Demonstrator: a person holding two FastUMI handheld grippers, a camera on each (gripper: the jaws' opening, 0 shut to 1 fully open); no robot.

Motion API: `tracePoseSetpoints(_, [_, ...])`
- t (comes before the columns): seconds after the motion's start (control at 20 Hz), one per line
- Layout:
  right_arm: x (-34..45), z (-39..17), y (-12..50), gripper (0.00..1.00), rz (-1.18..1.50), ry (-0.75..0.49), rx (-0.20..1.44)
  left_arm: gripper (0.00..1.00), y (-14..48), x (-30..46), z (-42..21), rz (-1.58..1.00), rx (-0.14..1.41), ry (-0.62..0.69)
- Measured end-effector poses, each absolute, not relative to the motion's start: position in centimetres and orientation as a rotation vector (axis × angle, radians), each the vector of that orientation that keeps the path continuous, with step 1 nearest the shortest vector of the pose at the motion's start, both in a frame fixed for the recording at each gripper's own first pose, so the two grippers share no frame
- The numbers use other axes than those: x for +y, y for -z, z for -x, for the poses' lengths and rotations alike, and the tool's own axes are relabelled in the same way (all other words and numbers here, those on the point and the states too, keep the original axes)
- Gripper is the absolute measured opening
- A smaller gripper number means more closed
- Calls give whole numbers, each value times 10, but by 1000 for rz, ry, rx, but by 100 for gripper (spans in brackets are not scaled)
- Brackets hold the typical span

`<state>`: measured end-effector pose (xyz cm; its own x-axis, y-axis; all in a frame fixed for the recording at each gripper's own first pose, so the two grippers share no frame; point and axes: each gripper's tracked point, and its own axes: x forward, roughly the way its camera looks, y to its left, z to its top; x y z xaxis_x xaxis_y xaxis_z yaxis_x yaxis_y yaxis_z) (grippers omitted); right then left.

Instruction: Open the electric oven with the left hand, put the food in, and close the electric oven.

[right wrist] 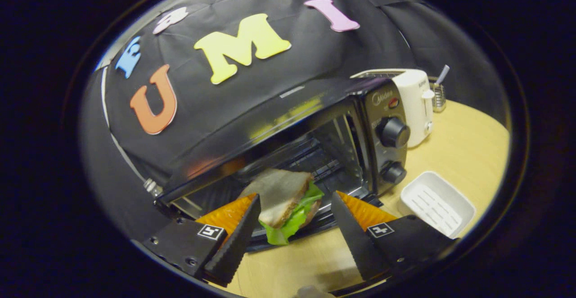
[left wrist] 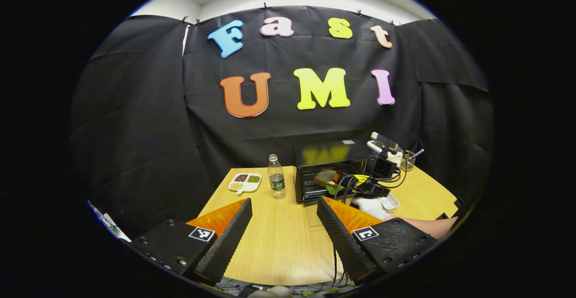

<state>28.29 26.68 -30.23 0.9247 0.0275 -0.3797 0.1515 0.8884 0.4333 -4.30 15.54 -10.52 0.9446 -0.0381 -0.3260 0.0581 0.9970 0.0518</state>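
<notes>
Step in hand: food going in; oven (right wrist: 288,145) door already down. Sandwich (right wrist: 283,201) lies at the oven mouth between the spread fingers of my right gripper (right wrist: 294,219), jaws wide and pressing on nothing. My left gripper (left wrist: 283,226) hangs back over the table (left wrist: 279,239), jaws wide, empty. Next, as I judge: withdraw right, lift door with left. Nearby: white tray (right wrist: 436,203), toaster (right wrist: 416,104), bottle (left wrist: 276,177), bean dish (left wrist: 245,182); right gripper's cables cross the door
</notes>
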Motion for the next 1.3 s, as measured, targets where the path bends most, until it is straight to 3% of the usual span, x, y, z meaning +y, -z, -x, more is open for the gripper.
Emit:
tracePoseSetpoints(0.05, [262,-272,295,89,-473,53,398,96,106,154,42,-60,332,50])
tracePoseSetpoints(0.1, [256,-262,285,100,-464,39,397,96,107,152,43,-60,330,52])
tracePoseSetpoints(0.15, [249,-252,275,100,-444,25,390,96,106,149,43,-62,323,57])
tracePoseSetpoints(0.2, [239,-240,262,89,-410,8,378,96,105,147,43,-62,313,60])
tracePoseSetpoints(0.25, [229,-229,247,100,-365,-10,361,96,106,144,43,-61,308,65])
tracePoseSetpoints(0.3, [219,-215,232,89,-323,-29,349,96,107,141,43,-56,302,66])
tracePoseSetpoints(0.35, [205,-202,216,100,-276,-39,331,96,108,136,43,-48,297,71])
tracePoseSetpoints(0.5, [159,-160,168,100,-150,-53,258,95,117,119,38,-27,291,86])
tracePoseSetpoints(0.55, [143,-147,156,89,-122,-54,243,96,120,112,35,-27,288,90])
tracePoseSetpoints(0.6, [130,-135,146,100,-99,-52,232,96,124,107,33,-25,289,93])
tracePoseSetpoints(0.65, [117,-121,138,89,-89,-49,223,96,129,100,30,-23,293,94])
tracePoseSetpoints(0.7, [105,-110,130,100,-82,-47,218,96,134,93,29,-22,298,95])
tracePoseSetpoints(0.75, [92,-98,125,89,-66,-37,210,96,140,85,27,-18,302,100])
tracePoseSetpoints(0.9, [65,-69,114,89,-17,-29,192,96,162,60,20,-17,337,114])
tracePoseSetpoints(0.95, [59,-61,116,100,-2,-36,205,96,170,51,17,-18,353,119])
tracePoseSetpoints(1.2, [25,-42,109,100,22,-40,221,96,224,5,9,21,449,136])
tracePoseSetpoints(1.25, [18,-42,110,90,28,-40,225,96,235,-2,8,33,467,134])
tracePoseSetpoints(1.3, [12,-41,111,100,32,-40,233,96,249,-7,7,50,494,135])
